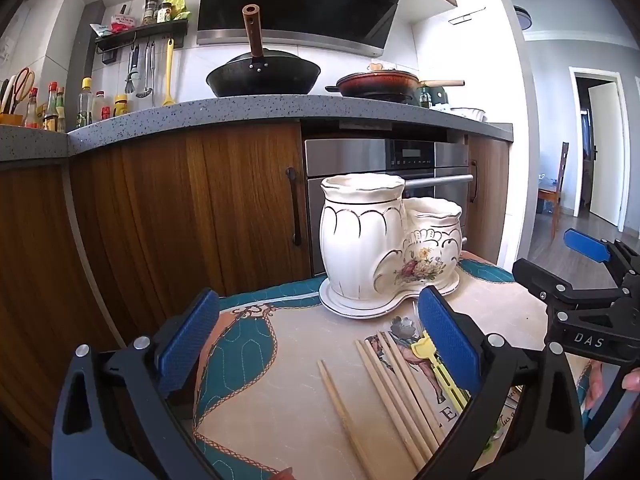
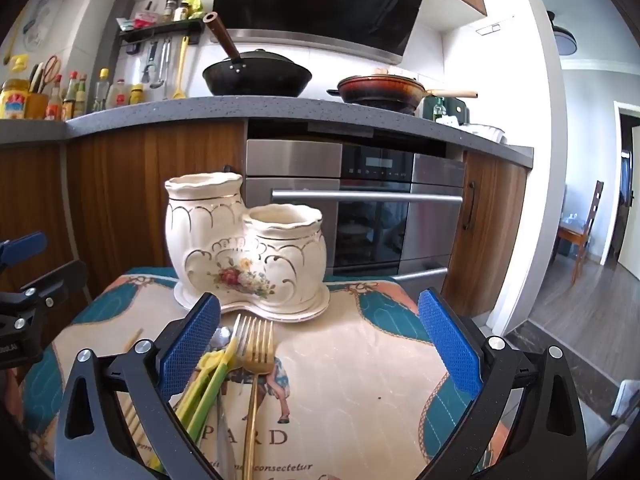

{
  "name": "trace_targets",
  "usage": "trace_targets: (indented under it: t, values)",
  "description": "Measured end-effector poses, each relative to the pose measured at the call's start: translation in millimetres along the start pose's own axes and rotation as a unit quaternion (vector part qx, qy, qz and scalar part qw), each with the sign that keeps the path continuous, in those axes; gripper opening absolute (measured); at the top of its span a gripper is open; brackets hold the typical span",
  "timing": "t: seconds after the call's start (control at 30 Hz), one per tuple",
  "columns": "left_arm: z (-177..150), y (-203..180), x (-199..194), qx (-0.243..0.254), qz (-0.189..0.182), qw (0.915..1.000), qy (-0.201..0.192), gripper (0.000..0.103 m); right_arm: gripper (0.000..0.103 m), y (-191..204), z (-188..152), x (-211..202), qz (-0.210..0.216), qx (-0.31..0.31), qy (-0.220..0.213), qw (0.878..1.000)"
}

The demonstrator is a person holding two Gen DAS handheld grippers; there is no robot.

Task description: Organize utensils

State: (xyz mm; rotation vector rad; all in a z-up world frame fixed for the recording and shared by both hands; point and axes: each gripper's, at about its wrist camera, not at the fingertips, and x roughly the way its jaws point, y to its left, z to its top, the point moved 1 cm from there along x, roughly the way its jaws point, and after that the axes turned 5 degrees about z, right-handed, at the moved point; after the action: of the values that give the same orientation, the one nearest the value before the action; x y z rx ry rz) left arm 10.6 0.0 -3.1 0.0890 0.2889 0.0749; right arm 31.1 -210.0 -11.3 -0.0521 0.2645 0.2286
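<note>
- Ceramic holder (image 2: pixel 248 248): cream white, gold scalloped lines, a red and yellow flower spray on its front.
- Cloth (image 2: pixel 360 380) under the holder: beige centre, teal quilted corners, orange rope border.
- Fork (image 2: pixel 258 350) before the holder: gold.
- Chopsticks (image 1: pixel 384 392) before the holder: pale wood.

Utensils (image 2: pixel 240 364) flat before empty ceramic holder (image 2: pixel 248 248)

Both wrist views low over table, facing counter, sharing ceramic holder (image 1: pixel 384 240).

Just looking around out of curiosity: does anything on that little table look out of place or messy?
Yes: the ceramic holder stands empty while the chopsticks, gold fork and green-handled utensils lie loose on the cloth before it. Nothing looks spilled or broken.
</note>
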Motion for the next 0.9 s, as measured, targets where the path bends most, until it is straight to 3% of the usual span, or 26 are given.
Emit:
trace_targets:
  t: [0.9]
  values:
    - [-0.7, 0.6, 0.2, -0.005, 0.001, 1.0000, 0.000, 0.098, 0.098, 1.4, 0.1, -0.6, -0.001, -0.008, -0.002, 1.000]
